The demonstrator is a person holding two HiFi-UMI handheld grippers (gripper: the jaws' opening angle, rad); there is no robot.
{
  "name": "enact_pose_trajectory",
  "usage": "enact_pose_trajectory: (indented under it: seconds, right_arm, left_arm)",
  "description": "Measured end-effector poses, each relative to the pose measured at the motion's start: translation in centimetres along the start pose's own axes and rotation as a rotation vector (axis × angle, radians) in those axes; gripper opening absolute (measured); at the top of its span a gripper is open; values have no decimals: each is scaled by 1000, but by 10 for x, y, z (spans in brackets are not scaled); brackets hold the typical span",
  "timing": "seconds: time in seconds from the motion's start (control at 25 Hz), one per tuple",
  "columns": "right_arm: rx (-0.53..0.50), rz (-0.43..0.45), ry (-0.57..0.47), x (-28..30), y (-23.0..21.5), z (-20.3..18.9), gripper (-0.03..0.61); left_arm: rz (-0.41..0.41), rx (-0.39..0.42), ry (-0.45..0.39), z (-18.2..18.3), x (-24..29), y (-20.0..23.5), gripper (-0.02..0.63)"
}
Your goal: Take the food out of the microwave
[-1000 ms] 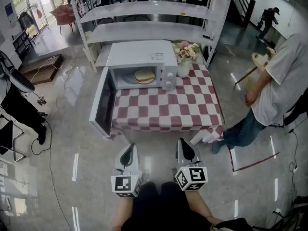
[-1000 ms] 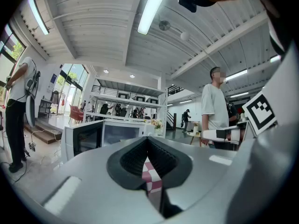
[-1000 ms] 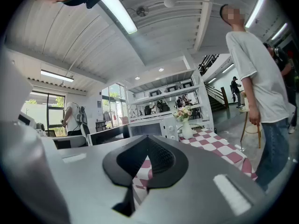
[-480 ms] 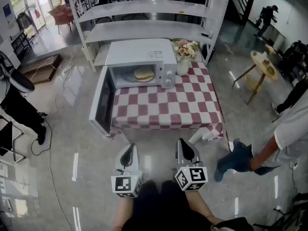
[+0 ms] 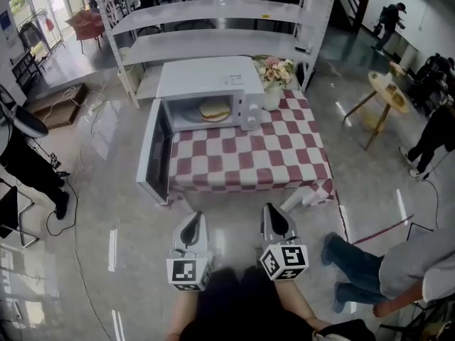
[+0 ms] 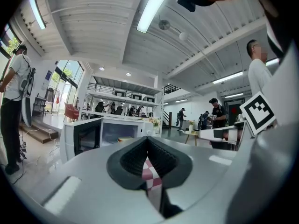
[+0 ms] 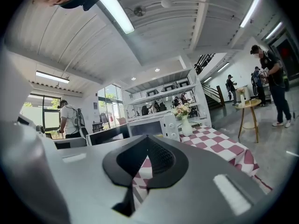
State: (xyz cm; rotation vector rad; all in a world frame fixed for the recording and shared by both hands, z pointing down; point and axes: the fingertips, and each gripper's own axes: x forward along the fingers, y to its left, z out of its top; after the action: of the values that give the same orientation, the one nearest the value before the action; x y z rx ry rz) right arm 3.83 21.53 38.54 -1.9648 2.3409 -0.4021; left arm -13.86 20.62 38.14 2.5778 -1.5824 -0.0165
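Head view takes in a white shelving rack (image 5: 213,20) farthest ahead of both claws, beyond everything else. Nearer stands a table (image 5: 249,162) under a red-and-white checked cloth, its near edge ahead of the claws and apart from them. A white microwave (image 5: 206,80) sits on the table's far left corner, straight ahead of the left gripper (image 5: 193,217). Its door (image 5: 153,151) hangs fully open, out past the table's left side, ahead and to the left of that claw.

The left gripper and the right gripper (image 5: 273,209) are held side by side, pointing level toward the table. Each gripper view shows its black pads pressed together at the tips with nothing between them.

A vase of flowers (image 5: 274,84) stands just beside the microwave's control panel, ahead of the right claw.

The food (image 5: 214,109) is a round, flat piece with a tan top and a paler side, lying on a pale plate inside the microwave's chamber. It is well ahead of both claws, slightly right of the left one's line, and neither claw touches it.
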Motion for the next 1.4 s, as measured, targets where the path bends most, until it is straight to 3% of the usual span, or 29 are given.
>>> enact_pose_trajectory:
  seconds: [0.64,1.4]
  right_arm:
    - [6,-38,41,20,3,-15,0]
    - [12,0,39,95,-28,6,0]
  left_arm:
    - [-10,-20,38,-15,15,27,11]
    - [10,-4,32,-4,92,38,11]
